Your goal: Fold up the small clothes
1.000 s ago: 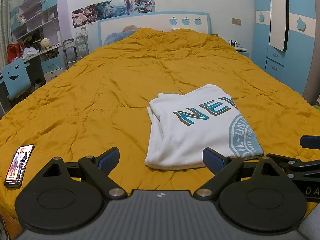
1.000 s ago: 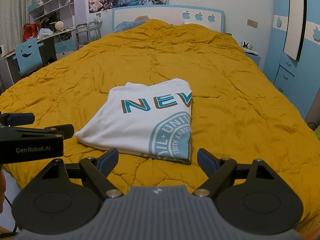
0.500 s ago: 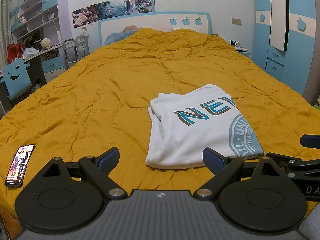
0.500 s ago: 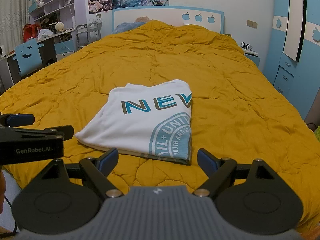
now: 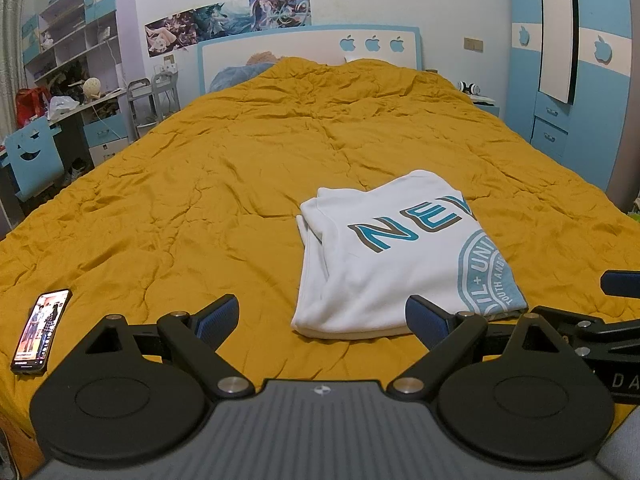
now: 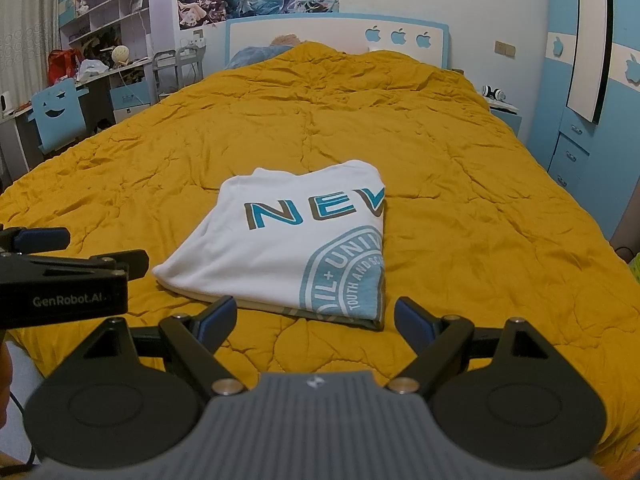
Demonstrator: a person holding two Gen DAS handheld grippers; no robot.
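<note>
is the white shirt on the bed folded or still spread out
Folded. The white shirt lies as a compact rectangle on the orange bedspread, its print cut off at the right fold and layered edges showing.

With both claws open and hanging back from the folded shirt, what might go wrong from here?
1. The white T-shirt lies on a soft, wrinkled orange quilt; a claw pinching its edge may catch quilt too.
2. Layered edges show on its left side; gripping only the top layer could undo the fold.
3. The phone lies near the bed edge by the left claw; a sweep might knock it off.
</note>
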